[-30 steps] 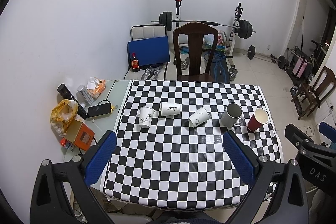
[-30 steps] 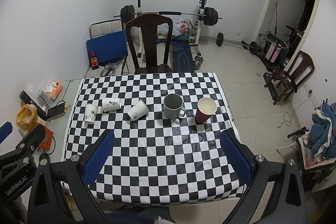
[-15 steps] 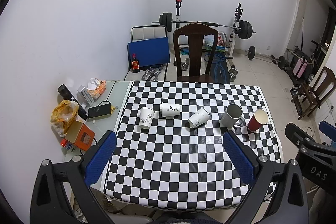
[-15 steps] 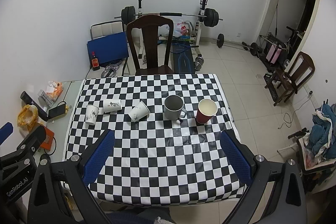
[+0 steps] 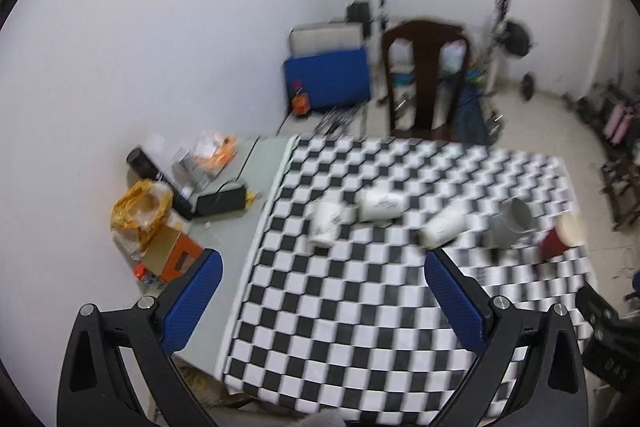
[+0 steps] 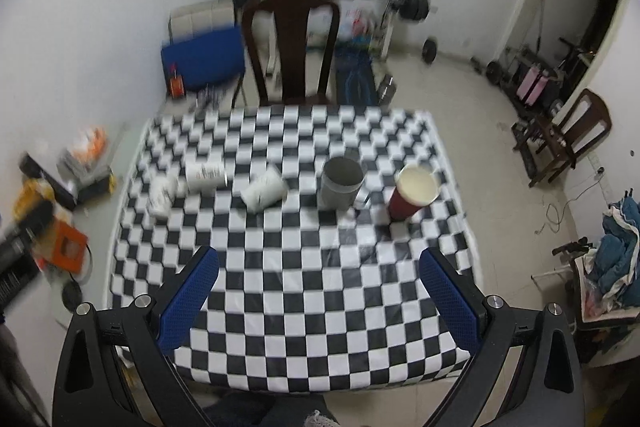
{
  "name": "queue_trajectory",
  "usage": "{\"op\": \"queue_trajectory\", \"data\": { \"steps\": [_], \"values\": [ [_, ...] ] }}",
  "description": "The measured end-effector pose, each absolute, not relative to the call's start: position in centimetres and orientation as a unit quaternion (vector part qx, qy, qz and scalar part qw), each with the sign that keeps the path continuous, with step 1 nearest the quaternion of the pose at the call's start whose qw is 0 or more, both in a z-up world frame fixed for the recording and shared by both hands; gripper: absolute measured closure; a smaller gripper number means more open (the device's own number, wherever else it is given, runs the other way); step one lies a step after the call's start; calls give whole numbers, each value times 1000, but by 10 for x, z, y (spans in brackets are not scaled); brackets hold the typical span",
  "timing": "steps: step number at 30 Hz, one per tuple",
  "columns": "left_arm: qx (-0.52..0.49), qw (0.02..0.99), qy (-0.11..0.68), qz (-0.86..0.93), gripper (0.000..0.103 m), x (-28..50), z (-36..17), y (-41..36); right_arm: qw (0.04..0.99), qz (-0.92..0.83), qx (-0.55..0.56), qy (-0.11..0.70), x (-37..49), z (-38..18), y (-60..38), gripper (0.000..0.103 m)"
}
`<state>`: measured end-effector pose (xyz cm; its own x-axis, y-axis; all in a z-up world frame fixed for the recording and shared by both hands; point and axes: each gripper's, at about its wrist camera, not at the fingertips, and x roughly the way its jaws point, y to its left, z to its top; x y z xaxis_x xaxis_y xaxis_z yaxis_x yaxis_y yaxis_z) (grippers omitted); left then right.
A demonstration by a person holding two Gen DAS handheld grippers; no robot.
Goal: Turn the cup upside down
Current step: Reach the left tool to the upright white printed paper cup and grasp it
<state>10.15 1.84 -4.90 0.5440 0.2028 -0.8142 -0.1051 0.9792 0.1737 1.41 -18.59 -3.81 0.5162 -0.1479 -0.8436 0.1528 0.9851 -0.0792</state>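
Observation:
Several cups stand in a row on the checkered table. From left: an upright white paper cup, a white cup lying on its side, another white cup on its side, an upright grey mug, and an upright red cup. My left gripper is open and empty above the table's near left part. My right gripper is open and empty above the near middle. Both views are blurred.
A grey side table at the left holds a yellow bag, an orange box and black devices. A dark wooden chair stands behind the table. Weights and a blue pad lie beyond it. Another chair is at the right.
Both grippers have moved closer to the table, and the views are now motion-blurred. The left view has swung to the left. The cups have not moved.

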Motion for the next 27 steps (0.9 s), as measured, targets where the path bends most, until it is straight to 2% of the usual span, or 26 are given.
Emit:
{"op": "queue_trajectory", "data": {
  "steps": [3,8,13,15,22,23,24,25,27],
  "values": [
    [56,851,512,102,0,132,-99,45,837,-69,1,543,59,-91,-171,2],
    [46,809,578,94,0,184,-184,86,791,-57,-11,609,115,-217,-155,3],
    [56,786,612,74,8,243,-259,105,750,-55,-2,659,176,-304,-133,7],
    [54,777,623,63,12,263,-282,108,742,-59,-4,668,192,-323,-126,7],
    [37,746,665,21,15,310,-346,103,717,-68,21,693,240,-373,-114,7],
    [40,743,668,13,22,313,-353,99,715,-68,23,695,241,-375,-114,7],
    [45,742,669,12,36,316,-358,97,712,-70,24,698,246,-380,-113,7],
    [48,739,672,11,42,318,-363,96,710,-70,25,700,250,-385,-112,7],
    [49,745,665,12,46,321,-365,95,707,-70,24,704,256,-393,-110,7]
  ]
}}
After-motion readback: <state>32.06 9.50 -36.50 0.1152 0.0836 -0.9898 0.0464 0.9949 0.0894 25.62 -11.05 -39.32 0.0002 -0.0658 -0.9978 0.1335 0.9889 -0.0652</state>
